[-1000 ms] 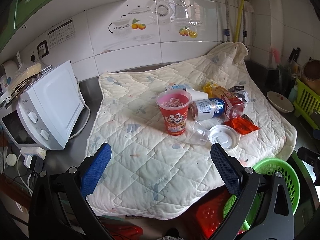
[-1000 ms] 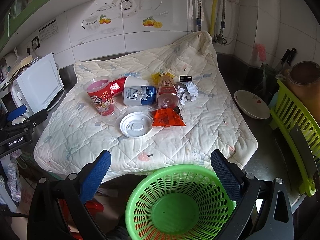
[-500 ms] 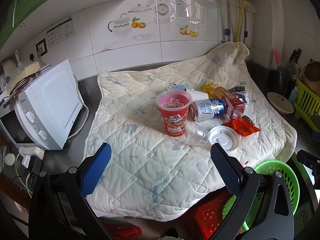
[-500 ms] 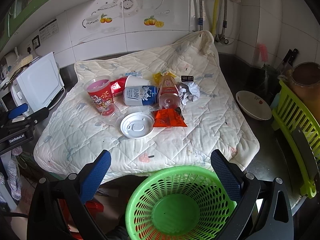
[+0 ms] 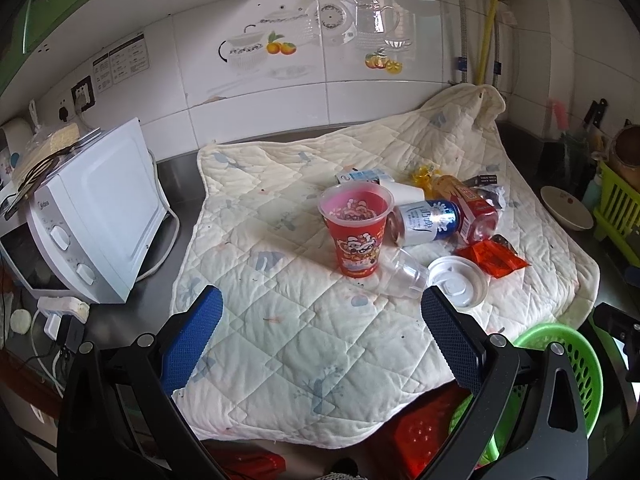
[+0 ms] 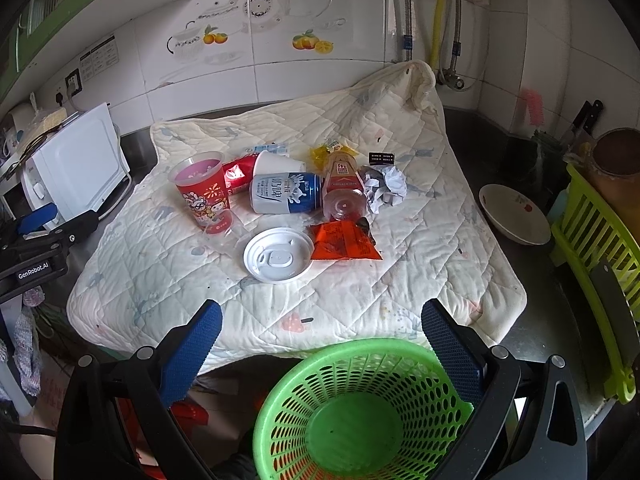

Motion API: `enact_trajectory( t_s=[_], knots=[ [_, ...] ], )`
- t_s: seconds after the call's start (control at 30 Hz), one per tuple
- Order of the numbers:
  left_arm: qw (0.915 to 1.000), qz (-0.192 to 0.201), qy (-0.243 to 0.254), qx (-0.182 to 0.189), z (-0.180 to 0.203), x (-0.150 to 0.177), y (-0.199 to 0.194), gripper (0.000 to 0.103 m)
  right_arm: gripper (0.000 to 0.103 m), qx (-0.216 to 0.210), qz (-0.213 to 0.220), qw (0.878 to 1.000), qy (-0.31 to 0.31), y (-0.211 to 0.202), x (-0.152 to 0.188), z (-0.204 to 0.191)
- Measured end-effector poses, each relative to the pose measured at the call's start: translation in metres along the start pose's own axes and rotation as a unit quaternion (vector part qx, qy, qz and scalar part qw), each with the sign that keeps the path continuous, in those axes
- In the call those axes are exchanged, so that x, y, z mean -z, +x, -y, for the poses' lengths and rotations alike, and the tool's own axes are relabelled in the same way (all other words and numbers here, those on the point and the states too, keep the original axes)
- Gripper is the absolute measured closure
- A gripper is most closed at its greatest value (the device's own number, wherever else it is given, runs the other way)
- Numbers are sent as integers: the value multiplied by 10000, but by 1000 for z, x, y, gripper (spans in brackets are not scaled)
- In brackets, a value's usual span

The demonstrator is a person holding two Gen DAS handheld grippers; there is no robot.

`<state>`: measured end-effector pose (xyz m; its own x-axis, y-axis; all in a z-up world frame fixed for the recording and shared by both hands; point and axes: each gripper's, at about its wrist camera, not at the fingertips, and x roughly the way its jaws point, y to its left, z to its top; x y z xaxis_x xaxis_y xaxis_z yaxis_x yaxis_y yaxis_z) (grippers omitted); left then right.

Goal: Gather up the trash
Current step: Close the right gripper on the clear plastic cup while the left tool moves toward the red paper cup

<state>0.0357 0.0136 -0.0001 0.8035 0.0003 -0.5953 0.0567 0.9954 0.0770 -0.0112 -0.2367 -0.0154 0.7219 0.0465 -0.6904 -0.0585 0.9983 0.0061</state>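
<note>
A pile of trash lies on a cream quilt point(image 6: 420, 264): an upright red cup point(image 5: 356, 232) point(image 6: 204, 196), a blue-and-white can point(image 5: 428, 220) point(image 6: 286, 199) on its side, a white lid point(image 6: 279, 255) point(image 5: 458, 286), a clear plastic cup point(image 5: 402, 276), an orange wrapper point(image 6: 344, 242) point(image 5: 492, 258), a plastic bottle point(image 6: 343, 188) and crumpled paper point(image 6: 386, 188). A green basket point(image 6: 360, 412) point(image 5: 560, 364) stands below the quilt's front edge. My left gripper point(image 5: 320, 332) is open and empty, short of the red cup. My right gripper point(image 6: 320, 340) is open and empty above the basket.
A white microwave point(image 5: 92, 216) point(image 6: 76, 168) stands left of the quilt. A white bowl point(image 6: 514, 214) and a lime-green dish rack point(image 6: 600, 256) are on the right. A red stool point(image 5: 420, 436) sits under the counter edge. Tiled wall behind.
Both grippers have drifted slightly; the views shift a little. Nothing on the quilt has moved, and both grippers stay open.
</note>
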Motion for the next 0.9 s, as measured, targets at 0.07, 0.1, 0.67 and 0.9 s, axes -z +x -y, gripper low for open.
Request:
enact_trajectory(
  t_s=[0.07,0.1,0.67,0.9],
  knots=[
    [10000,-10,-12,-7,-1,-1,2,5,6,-37,-6,10000,-19,4,-1,-1],
    [10000,-12,-18,-13,-2,-1,3,5,6,-40,-1,10000,-28,5,-2,-1],
    [9996,-179,-188,-91,-34,-10,29,5,6,-695,-173,9940,-823,57,-29,-41],
    [9992,-234,-275,-162,-51,-17,43,5,7,-1211,-437,9855,-1109,96,-42,-61]
  ],
)
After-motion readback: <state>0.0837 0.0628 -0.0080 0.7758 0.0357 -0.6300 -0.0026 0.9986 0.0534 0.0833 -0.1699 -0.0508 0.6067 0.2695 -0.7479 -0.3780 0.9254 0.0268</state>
